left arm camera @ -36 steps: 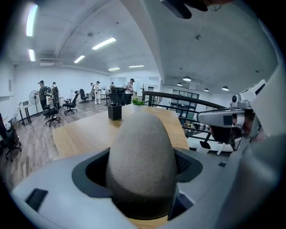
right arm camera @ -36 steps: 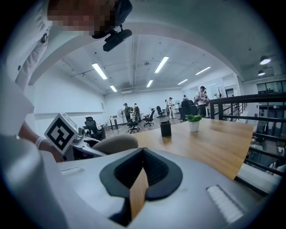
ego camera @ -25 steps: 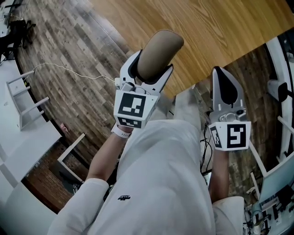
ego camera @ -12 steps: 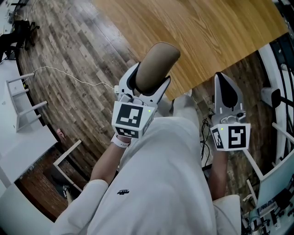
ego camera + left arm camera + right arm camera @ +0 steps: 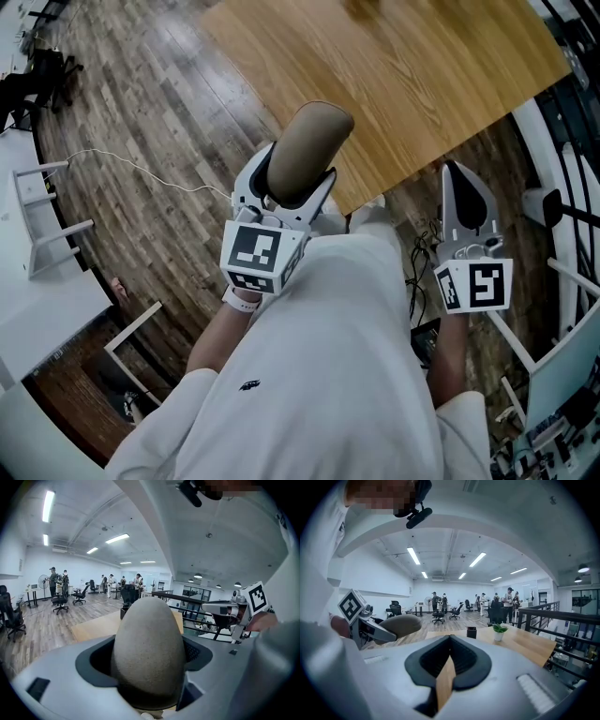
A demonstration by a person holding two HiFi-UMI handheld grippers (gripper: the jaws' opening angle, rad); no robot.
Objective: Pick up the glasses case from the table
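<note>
The glasses case (image 5: 307,148) is a rounded tan felt pouch, and my left gripper (image 5: 292,178) is shut on it, holding it in the air over the floor just off the wooden table's (image 5: 403,66) near edge. In the left gripper view the case (image 5: 149,648) fills the space between the jaws, its blunt end pointing forward. My right gripper (image 5: 458,173) hovers to the right, shut with nothing in it. In the right gripper view its jaws (image 5: 450,638) meet at the tips, and the case (image 5: 402,624) shows at the left.
A small potted plant (image 5: 500,630) and a black cup (image 5: 471,632) stand on the far table. A white cable (image 5: 141,169) lies on the plank floor. White furniture (image 5: 37,281) stands at the left, and a black railing (image 5: 562,620) and white frames at the right.
Both grippers have risen, and the table now lies further from them. The left gripper still holds the case and the right stays shut.
</note>
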